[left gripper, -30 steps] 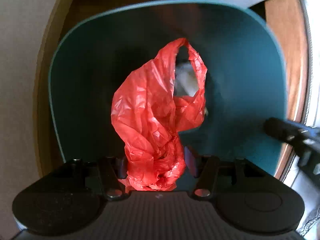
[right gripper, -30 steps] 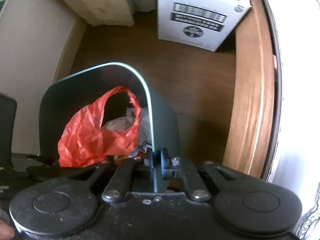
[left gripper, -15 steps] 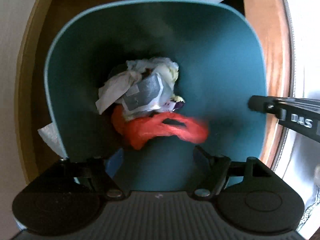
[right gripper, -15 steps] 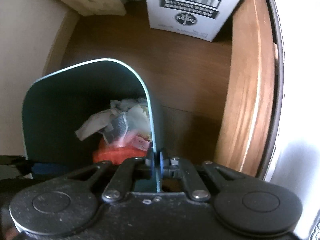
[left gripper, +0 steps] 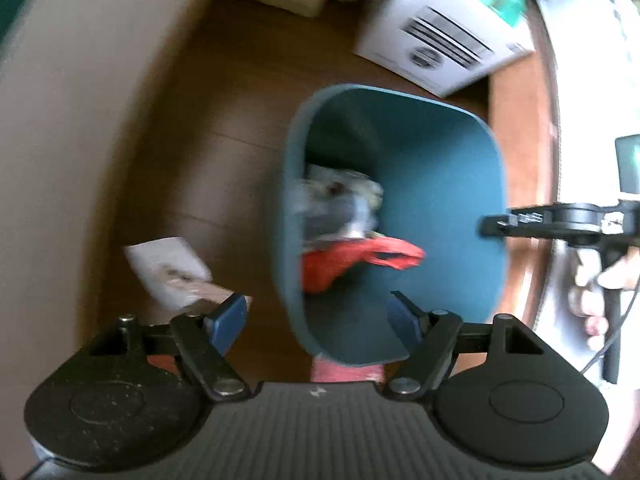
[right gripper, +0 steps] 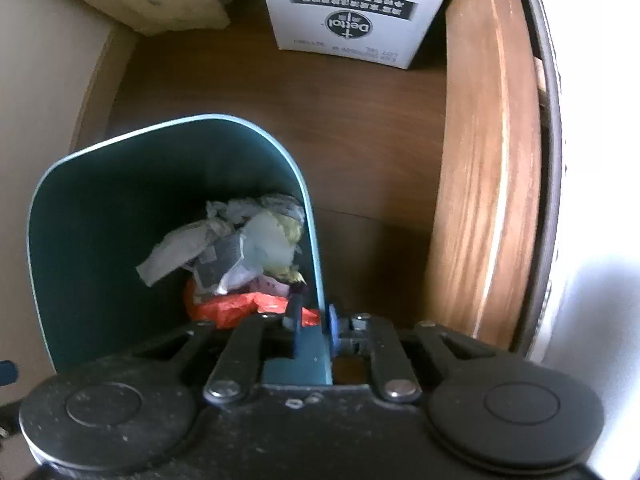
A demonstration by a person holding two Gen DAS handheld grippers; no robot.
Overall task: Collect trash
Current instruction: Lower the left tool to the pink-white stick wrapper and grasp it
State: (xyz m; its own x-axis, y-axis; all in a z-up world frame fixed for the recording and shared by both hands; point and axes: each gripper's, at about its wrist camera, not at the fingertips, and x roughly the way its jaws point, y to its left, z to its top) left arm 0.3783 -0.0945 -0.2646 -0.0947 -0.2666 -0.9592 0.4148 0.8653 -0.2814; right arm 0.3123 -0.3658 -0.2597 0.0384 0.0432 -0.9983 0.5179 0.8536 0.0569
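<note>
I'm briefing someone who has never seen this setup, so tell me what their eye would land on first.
First, the teal plastic waste bin on the dark wooden floor, with the crumpled red plastic bag lying inside below a heap of pale paper wrappers. Next, the right gripper straddling the bin's rim, its jaws opening. Behind stands a white barcoded cardboard box.

A smooth, matt teal plastic bin point(right gripper: 100, 240) is seen on a dark wood-grain floor point(right gripper: 360, 120). Crumpled paper point(right gripper: 180, 252) and glossy, wrinkled red plastic film point(left gripper: 352, 256) are held inside it.
</note>
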